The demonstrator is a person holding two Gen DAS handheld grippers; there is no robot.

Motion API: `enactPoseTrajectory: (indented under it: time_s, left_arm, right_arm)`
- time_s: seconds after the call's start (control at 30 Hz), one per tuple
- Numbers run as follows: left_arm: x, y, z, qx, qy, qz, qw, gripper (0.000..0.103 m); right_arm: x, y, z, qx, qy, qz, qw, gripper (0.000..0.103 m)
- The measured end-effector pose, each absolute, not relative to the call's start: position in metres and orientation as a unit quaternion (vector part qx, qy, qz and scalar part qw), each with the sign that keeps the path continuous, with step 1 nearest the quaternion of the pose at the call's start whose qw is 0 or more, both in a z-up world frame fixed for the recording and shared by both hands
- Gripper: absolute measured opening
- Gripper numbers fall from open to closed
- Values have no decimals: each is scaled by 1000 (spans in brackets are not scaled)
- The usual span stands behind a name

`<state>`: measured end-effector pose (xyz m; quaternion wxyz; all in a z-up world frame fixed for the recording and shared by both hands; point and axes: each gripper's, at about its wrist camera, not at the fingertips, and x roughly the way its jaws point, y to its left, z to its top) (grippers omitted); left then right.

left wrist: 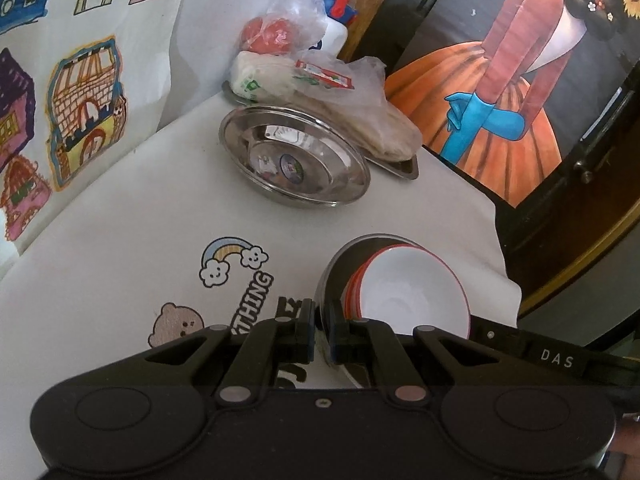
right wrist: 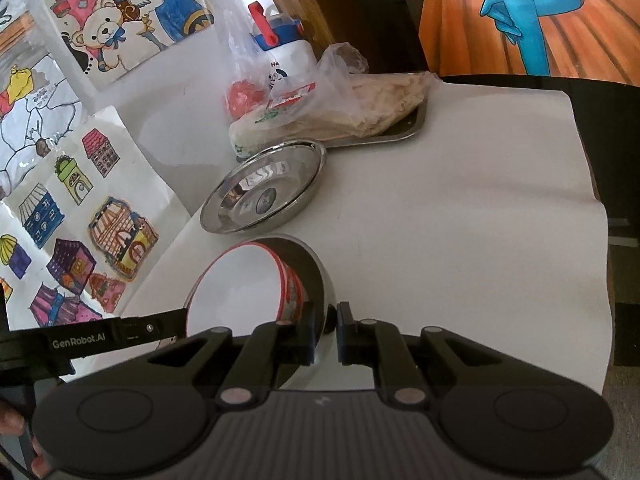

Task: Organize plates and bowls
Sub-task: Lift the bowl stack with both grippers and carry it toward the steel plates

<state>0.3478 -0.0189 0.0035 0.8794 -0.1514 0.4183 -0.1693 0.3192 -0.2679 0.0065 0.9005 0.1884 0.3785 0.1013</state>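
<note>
A steel bowl (left wrist: 334, 276) (right wrist: 320, 276) holds a nested stack of white bowls with red rims (left wrist: 416, 296) (right wrist: 236, 292). My left gripper (left wrist: 322, 336) is shut on the steel bowl's left rim. On the opposite rim, my right gripper (right wrist: 325, 334) is shut too. Each wrist view shows the other gripper's black body across the bowl. Farther back on the white cloth (left wrist: 120, 264) sits a shallow steel plate (left wrist: 294, 156) (right wrist: 264, 192) with stickers inside.
Behind the plate, a steel tray (left wrist: 400, 166) (right wrist: 400, 132) carries bagged food, tomatoes (left wrist: 268, 36) and a white bottle (right wrist: 288, 52). Drawings cover the wall on the left. The table edge drops off on the right beside a painted panel (left wrist: 500, 80).
</note>
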Motion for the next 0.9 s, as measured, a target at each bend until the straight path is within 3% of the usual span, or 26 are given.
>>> enactPoseTrajectory:
  time_s: [0.9]
  left_arm:
    - [378, -18, 17, -161, 398, -156, 889, 4]
  right_arm:
    - [354, -267, 12, 200, 369, 110, 901, 11]
